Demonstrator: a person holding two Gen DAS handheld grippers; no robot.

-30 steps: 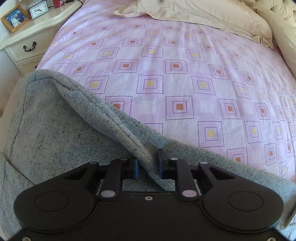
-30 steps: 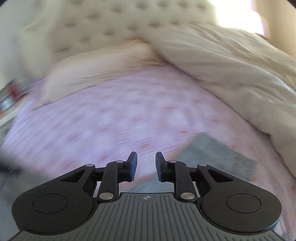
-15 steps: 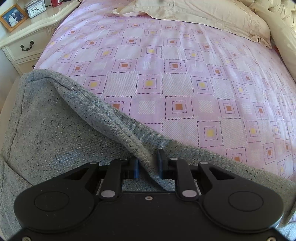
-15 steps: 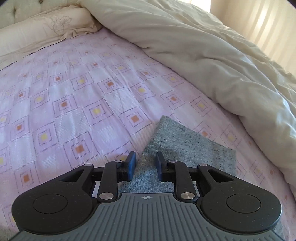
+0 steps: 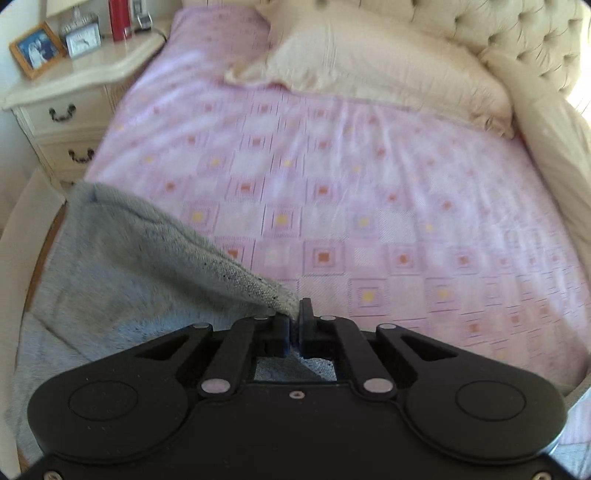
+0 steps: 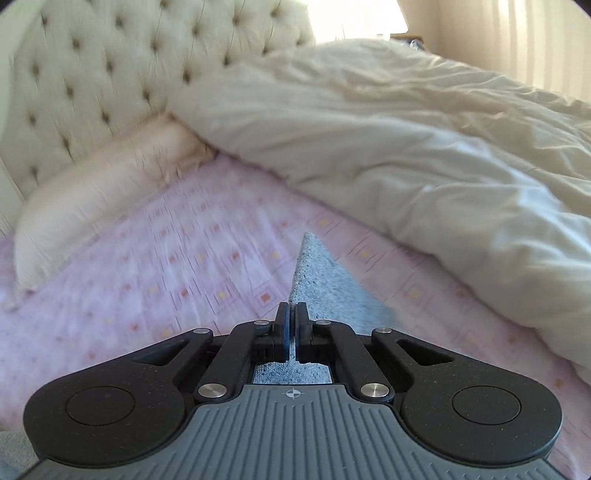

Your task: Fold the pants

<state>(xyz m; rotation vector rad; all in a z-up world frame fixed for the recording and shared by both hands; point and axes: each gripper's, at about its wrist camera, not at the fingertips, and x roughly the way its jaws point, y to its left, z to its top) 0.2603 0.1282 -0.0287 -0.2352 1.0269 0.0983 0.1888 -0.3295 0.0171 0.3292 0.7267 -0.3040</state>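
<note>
Right now my left gripper [image 5: 294, 320] has its black jaws pinched nearly together on a fold of the grey flecked woven pants [image 5: 122, 266]. From that pinch the cloth runs away to my left in a raised ridge, and the wider spread of it drapes down toward the left edge of the bed. A bit of the same grey fabric shows below the jaws, in the gap of the gripper body.

My right gripper [image 6: 291, 325] is likewise clamped tight, holding a thin edge of the pants [image 6: 314, 273] between its blue-lined fingers [image 6: 285, 332]. Ahead of it the fabric rises to a narrow point over the pink bedsheet with its pattern of small squares [image 6: 155, 273].

Beyond the pants, the sheet spreads wide across the mattress. A cream pillow [image 5: 369, 62] lies at the head, against the cream button-tufted headboard [image 6: 110, 74]. A rumpled cream duvet [image 6: 424, 147] is heaped along the right side, close to the pants' point. Off to the left stands a cream bedside table [image 5: 74, 92], carrying a framed photograph [image 5: 35, 50], a small clock [image 5: 83, 40] and a red container [image 5: 119, 18].
</note>
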